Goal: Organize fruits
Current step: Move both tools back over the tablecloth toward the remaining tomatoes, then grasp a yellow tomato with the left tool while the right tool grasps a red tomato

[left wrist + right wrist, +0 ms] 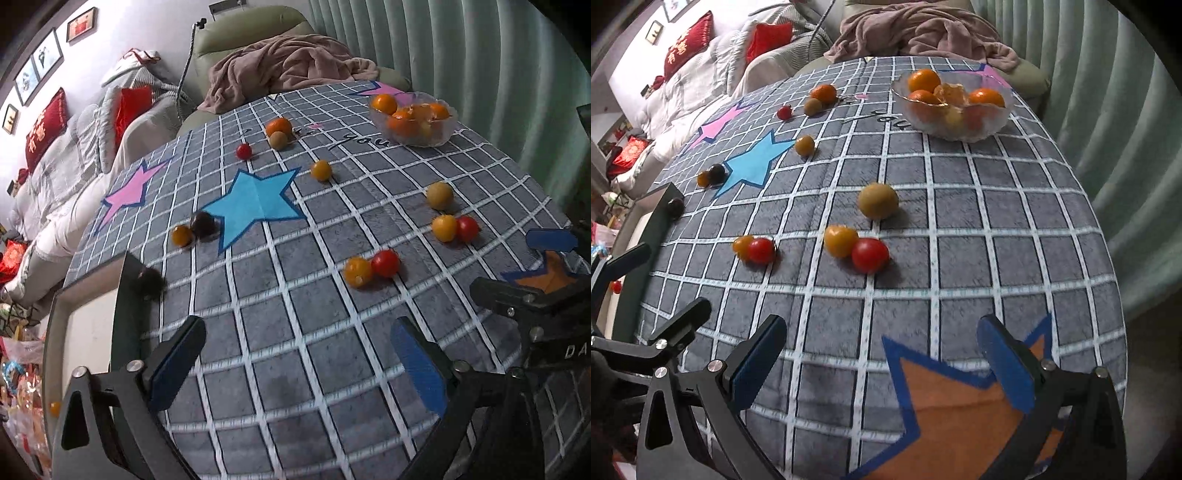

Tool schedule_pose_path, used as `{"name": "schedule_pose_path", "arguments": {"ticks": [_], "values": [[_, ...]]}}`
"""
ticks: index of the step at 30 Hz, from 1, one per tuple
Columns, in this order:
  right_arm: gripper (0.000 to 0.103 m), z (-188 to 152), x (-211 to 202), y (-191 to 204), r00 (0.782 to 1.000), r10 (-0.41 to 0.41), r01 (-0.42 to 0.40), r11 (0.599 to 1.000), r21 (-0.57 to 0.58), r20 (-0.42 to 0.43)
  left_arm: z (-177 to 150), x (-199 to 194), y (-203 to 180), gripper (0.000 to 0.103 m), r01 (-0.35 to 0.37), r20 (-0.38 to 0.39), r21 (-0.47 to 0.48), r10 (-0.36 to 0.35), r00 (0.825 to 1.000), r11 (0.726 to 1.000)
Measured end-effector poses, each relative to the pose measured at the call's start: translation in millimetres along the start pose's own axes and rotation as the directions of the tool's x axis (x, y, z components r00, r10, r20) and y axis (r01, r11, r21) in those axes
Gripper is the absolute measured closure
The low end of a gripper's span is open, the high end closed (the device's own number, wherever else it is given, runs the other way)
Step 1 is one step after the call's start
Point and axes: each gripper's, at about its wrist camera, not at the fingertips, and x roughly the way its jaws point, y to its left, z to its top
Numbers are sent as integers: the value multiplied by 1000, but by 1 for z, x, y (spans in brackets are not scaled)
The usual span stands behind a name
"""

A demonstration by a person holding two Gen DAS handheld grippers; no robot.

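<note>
Both sets of my fingers stand wide apart with nothing between them: the left gripper [306, 365] and the right gripper [882, 365] hover low over the near end of the checked counter [960, 221]. I judge I am between picks, with much of the fruit yet to go into the glass bowl [955, 127], which sits at the far end, about one o'clock from my right gripper.

Loose on the cloth I count twelve pieces. Nearest my right fingers, at twelve o'clock, a yellow tomato [840, 240] touches a red tomato [870, 254]; a second yellow-and-red pair [755, 249] lies at ten o'clock. Just beyond the first pair sits a tan round fruit [878, 201]. Farther off there is a lone yellow one [804, 145], a dark fruit with a small yellow one touching it [711, 175] beside the blue star [753, 166], another dark fruit [675, 206] at the left edge, and at the far end a small red tomato [784, 112], a second tan fruit [813, 106] and an orange [823, 93].

That makes four yellow, three red, two tan, two dark, one orange. The bowl holds at least three oranges plus smaller pieces I cannot count through the glass.

My next move, I think, is to reach forward, straddle the nearest red tomato without nudging its yellow neighbour, and close gently, since it would roll or bruise.
</note>
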Motion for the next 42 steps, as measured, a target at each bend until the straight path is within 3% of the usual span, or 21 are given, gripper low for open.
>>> {"name": "schedule_pose_path", "arguments": {"ticks": [5,7,9,14,15,17,20,21,22,42], "values": [[1,9,10,2,1000,1,-1,1000,-15,18,8,17,2,9,12,-4,-8,-12,1000,1000],[2,12,12,3,1000,4,-3,1000,-25,28,10,23,2,26,34,-5,-10,-34,999,999],[8,14,13,7,999,2,0,999,-47,39,11,29,-1,27,51,-21,2,-51,998,999],[38,18,12,13,998,-4,9,996,-89,63,15,28,-14,29,58,22,60,-60,998,996],[40,18,11,13,998,-1,7,996,-86,67,17,28,-17,29,61,28,70,-63,998,996],[57,18,10,10,997,13,-8,997,-75,75,19,29,-18,39,76,31,73,-79,996,994],[78,18,9,4,996,46,-43,998,-47,77,21,30,-21,69,121,23,63,-123,992,991],[79,17,8,1,995,61,-58,998,-34,76,22,30,-22,80,133,20,59,-135,991,989],[79,16,8,-1,995,73,-71,997,-22,75,22,30,-23,82,146,16,52,-147,989,988],[79,-19,-25,-11,987,139,-144,988,61,83,-26,-5,12,83,188,-16,-110,-191,981,976]]}}
